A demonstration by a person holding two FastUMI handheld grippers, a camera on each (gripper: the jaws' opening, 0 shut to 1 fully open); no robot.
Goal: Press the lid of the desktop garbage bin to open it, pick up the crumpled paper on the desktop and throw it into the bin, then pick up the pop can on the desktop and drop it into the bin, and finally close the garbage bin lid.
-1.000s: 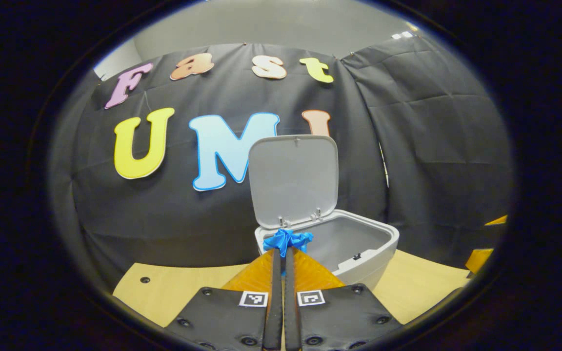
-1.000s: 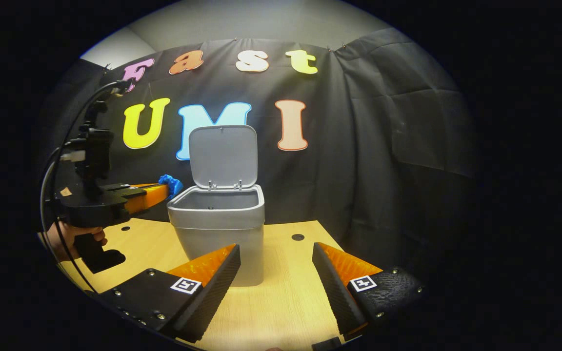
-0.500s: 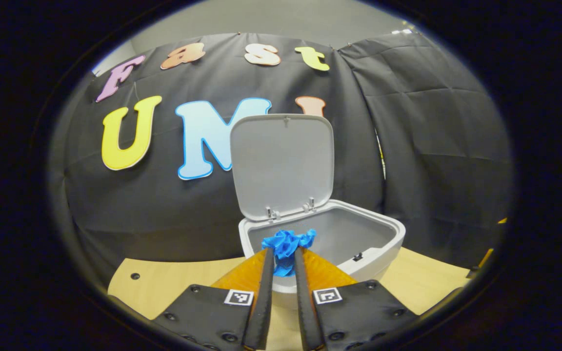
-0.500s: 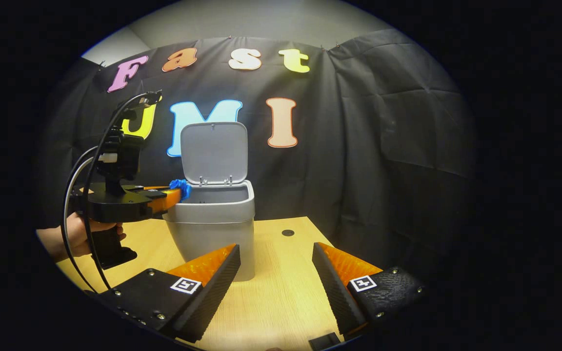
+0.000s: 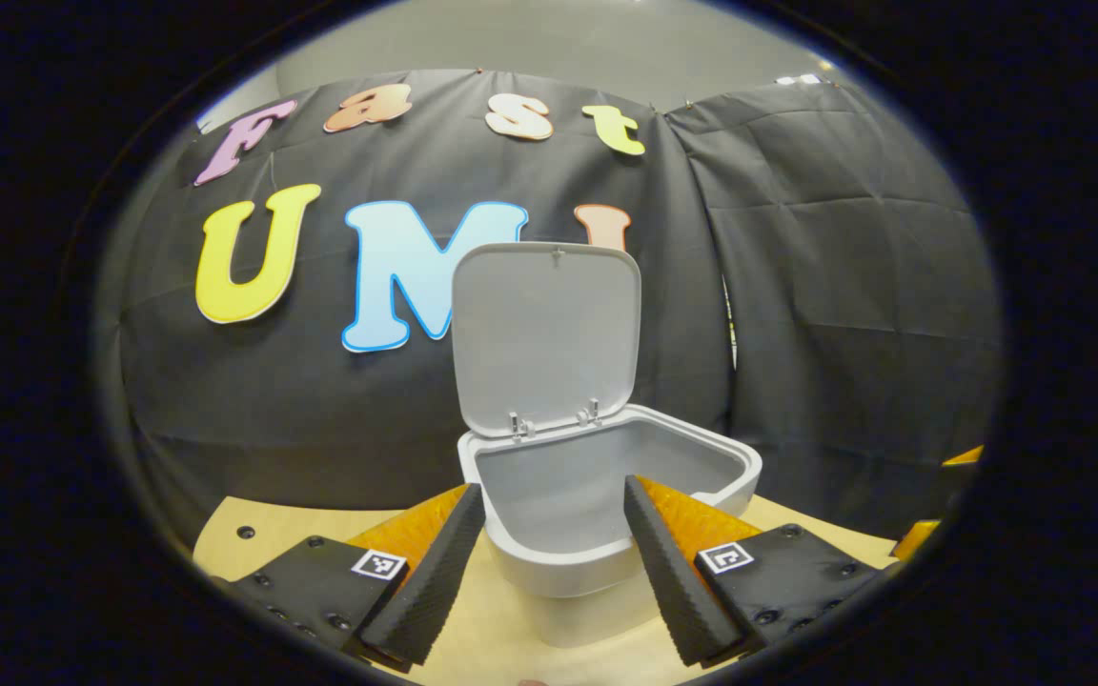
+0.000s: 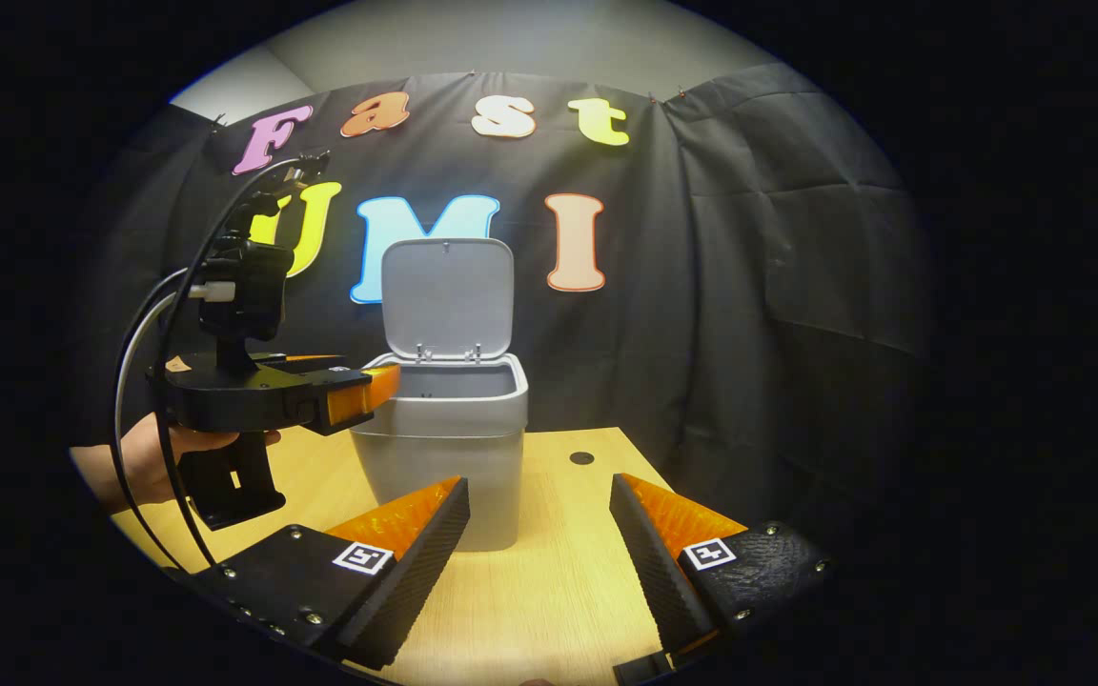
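A wooden table (image 6: pixel 549 572) stands by a black cloth wall. The grey bin (image 6: pixel 444 448) sits on it, lid (image 6: pixel 447 297) up. The left gripper (image 5: pixel 554 500) hangs spread wide over the bin. The right gripper (image 6: pixel 539 491) waits nearby, spread wide too.

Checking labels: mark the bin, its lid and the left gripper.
bin (image 6: pixel 439 476): right gripper view, front wall.
lid (image 5: pixel 544 333): left gripper view, inner face.
left gripper (image 5: pixel 554 562): left gripper view, midway between fingertips.
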